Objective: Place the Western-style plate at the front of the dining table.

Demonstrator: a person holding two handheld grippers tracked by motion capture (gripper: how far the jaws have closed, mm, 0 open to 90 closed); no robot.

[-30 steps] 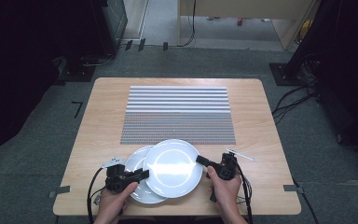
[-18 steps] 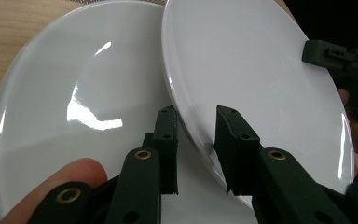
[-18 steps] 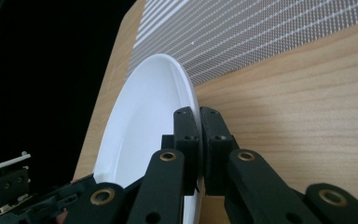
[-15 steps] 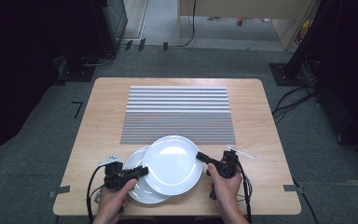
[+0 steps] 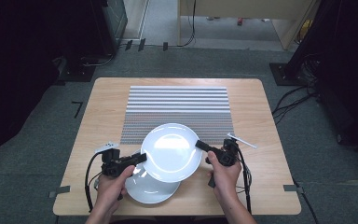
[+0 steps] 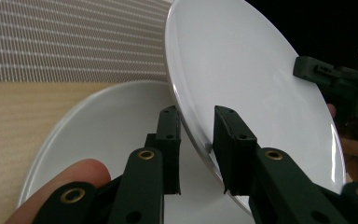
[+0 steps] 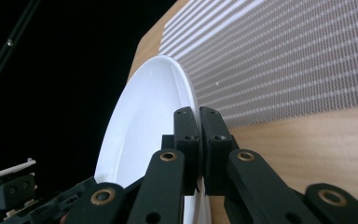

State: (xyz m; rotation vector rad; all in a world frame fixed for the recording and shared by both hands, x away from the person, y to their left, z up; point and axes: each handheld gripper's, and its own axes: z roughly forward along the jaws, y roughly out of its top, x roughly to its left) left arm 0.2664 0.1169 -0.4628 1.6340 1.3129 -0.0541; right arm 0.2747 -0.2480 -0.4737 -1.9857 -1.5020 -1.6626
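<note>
Upper plate point(image 5: 172, 151) rim pinched between both grippers' fingers point(image 7: 200, 140)

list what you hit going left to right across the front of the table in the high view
left gripper → lower plate resting on the table → lifted plate → right gripper

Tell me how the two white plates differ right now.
The upper plate is lifted and tilted, while the lower plate lies flat on the table. The left gripper and right gripper clamp the upper plate's rim; nothing grips the lower plate. Both are plain, round and white.
</note>
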